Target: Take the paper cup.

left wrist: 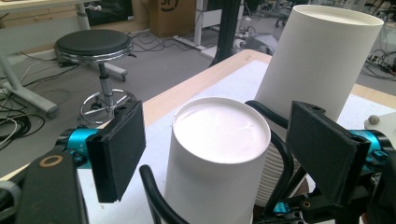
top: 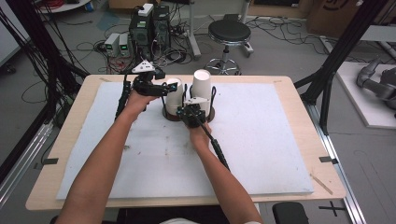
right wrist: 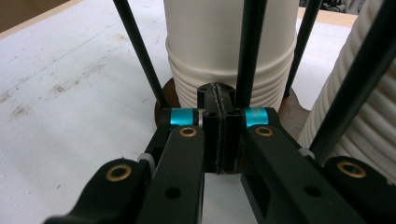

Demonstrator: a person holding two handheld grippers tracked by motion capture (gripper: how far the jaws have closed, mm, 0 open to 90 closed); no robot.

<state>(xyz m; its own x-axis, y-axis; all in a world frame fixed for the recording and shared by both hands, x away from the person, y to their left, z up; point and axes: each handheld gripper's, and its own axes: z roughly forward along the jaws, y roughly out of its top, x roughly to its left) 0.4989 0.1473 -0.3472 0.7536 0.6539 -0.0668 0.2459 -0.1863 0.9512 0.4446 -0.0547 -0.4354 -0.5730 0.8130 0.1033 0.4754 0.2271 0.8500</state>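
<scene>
1. High view: two stacks of upturned white paper cups stand in a black wire holder on a dark round base, just above the middle of the frame. The left stack (top: 174,95) is shorter; the right stack (top: 202,88) is taller.
2. Left gripper (top: 163,88) sits to the left of the short stack, at the level of its top. In the left gripper view its jaws are spread wide, one pad (left wrist: 119,154) at the lower left and the other at the lower right, with the top cup (left wrist: 219,154) between them and not touched by either.
3. Right gripper (top: 192,113) is low at the front of the holder, just below the tall stack. In the right gripper view its jaws are pressed together at frame centre, right against the base (right wrist: 166,100); whether they pinch the base's edge or nothing I cannot tell. Wire rods (right wrist: 137,51) rise on either side.
4. Judged from this, the work looks early: the holder seems steadied, the top cup is framed but not gripped, and no cup is off the stack. Closing on the cup and lifting it free remain.
5. Around them: a white mat (top: 261,140) on a wooden table (top: 70,135), and a stool (top: 229,35) at the upper middle of the high view.
</scene>
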